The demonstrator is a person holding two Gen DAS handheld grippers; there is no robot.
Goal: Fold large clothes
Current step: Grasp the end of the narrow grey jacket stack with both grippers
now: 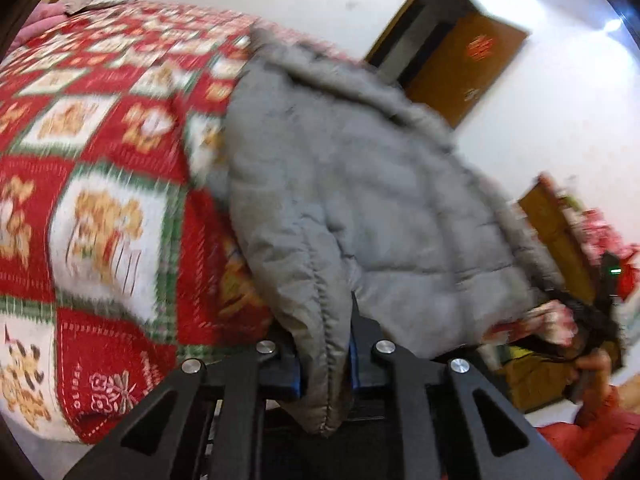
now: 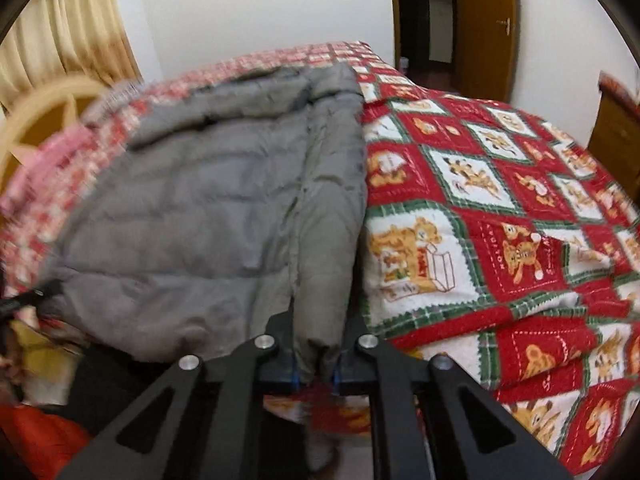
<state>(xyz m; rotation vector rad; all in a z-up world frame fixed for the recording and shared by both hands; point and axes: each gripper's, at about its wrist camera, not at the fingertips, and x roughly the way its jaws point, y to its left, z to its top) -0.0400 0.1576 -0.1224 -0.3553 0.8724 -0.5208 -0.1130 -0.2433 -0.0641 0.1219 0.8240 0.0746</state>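
Observation:
A large grey quilted jacket (image 1: 360, 200) lies on a bed with a red, white and green patterned blanket (image 1: 100, 140). My left gripper (image 1: 324, 344) is shut on a stitched edge of the jacket at its near left corner. My right gripper (image 2: 318, 344) is shut on a folded edge of the jacket (image 2: 208, 208) at its near right side, by the blanket (image 2: 500, 220). The right gripper also shows at the right edge of the left wrist view (image 1: 592, 320), held by a hand. The left gripper tip shows at the left edge of the right wrist view (image 2: 36, 294).
An open brown door (image 2: 484, 20) and dark doorway stand behind the bed. Yellow curtains (image 2: 60, 28) hang at the back left. A wooden headboard (image 2: 44, 112) and a pink cloth (image 2: 52, 160) are at the bed's left end. A wooden cabinet (image 1: 556, 232) stands by the wall.

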